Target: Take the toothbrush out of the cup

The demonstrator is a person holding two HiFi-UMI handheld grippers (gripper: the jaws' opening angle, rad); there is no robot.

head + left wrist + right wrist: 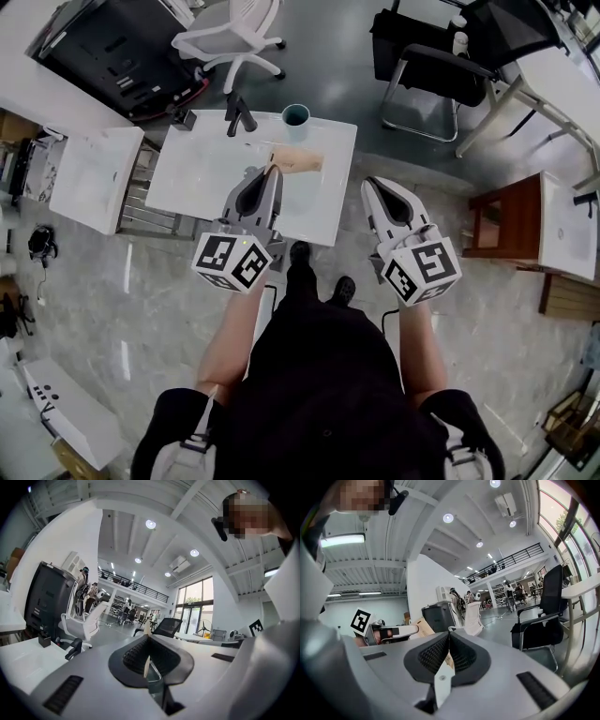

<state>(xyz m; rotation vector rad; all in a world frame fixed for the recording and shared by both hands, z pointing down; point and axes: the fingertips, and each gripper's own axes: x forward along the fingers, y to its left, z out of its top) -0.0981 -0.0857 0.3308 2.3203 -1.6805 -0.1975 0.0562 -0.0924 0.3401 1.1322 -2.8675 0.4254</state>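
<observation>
Teal is the colour of the cup (296, 115), which stands upright at the far edge of the white table (197, 178). The toothbrush cannot be made out in any view. No handle is seen above the rim, so it is judged to sit low inside the cup or to be elsewhere. If it is in the cup, its long axis would be upright.

The left hand-held gripper (274, 172) is the nearer one. Its tip is held over the table, just beside a tan thing (302, 160) that lies flat, and the cup lies farther away and slightly to the right. Its jaws are pressed together. A thin pale sliver (146, 629) is seen at their seam, and what it is cannot be told.

The right hand-held gripper (373, 184) is held beyond the table's right edge, with its jaws also together. Both are pointed away from the body, about level.
</observation>
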